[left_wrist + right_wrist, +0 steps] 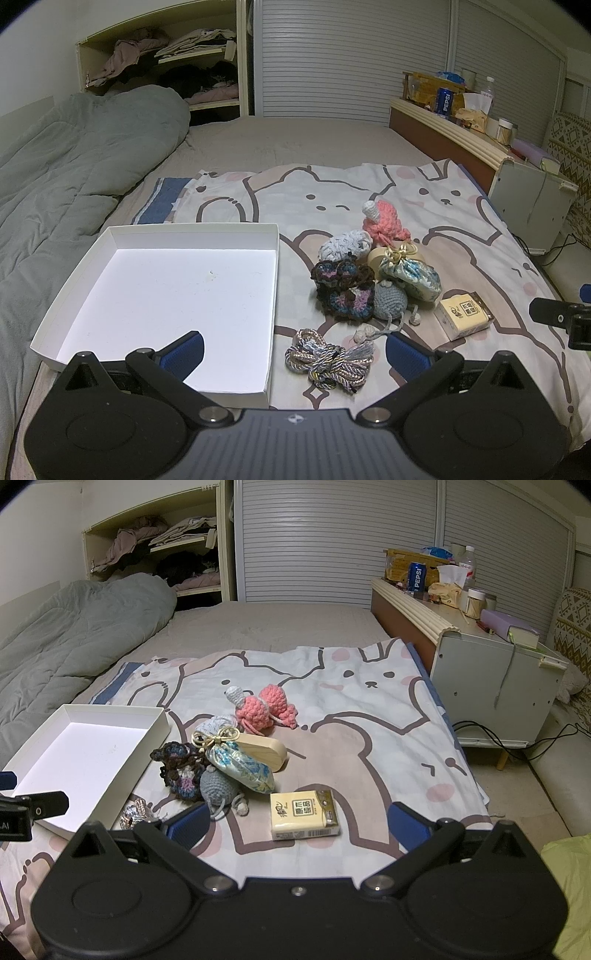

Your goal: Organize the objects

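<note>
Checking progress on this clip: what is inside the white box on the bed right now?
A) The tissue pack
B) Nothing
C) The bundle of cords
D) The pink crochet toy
B: the white box shows only its bare floor, while the pink crochet toy, the tissue pack and the bundle of cords all lie on the sheet beside it.

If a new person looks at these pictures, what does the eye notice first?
Probably the bright white box, lying open on the bed. Right of it, small crocheted pieces cluster on the cartoon blanket, the pink crochet toy farthest back, a yellow tissue pack nearest.
</note>
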`<state>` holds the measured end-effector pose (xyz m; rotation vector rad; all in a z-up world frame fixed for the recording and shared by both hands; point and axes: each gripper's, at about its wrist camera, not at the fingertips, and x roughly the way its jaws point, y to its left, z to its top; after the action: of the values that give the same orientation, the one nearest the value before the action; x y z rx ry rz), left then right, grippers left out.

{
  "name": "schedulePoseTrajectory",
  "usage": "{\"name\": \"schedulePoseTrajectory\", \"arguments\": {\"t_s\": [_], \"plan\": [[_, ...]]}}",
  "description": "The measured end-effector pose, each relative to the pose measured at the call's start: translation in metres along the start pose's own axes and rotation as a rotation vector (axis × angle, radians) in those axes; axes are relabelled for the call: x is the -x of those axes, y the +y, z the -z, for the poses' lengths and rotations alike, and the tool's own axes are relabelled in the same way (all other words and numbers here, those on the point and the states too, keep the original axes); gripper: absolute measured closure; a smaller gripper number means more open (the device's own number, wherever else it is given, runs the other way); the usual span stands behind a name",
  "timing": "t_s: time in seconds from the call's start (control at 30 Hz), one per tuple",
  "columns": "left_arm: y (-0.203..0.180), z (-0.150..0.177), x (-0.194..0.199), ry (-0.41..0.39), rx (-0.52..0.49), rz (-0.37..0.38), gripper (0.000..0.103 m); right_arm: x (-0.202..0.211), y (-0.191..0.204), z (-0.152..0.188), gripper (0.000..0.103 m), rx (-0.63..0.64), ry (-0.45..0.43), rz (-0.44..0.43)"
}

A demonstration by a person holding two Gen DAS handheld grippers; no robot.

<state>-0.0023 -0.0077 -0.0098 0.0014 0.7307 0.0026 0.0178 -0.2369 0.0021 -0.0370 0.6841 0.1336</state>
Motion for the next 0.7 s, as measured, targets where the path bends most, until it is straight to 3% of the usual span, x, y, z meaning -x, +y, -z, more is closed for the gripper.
{"name": "schedulePoseTrajectory", "arguments": {"t_s": [0.7], "plan": [[-0.006, 0.010, -0.010, -0.008, 0.001, -0.002, 0.000, -0.005, -0.002, -0.003, 0.000, -0.004, -0.011, 0.007]]}}
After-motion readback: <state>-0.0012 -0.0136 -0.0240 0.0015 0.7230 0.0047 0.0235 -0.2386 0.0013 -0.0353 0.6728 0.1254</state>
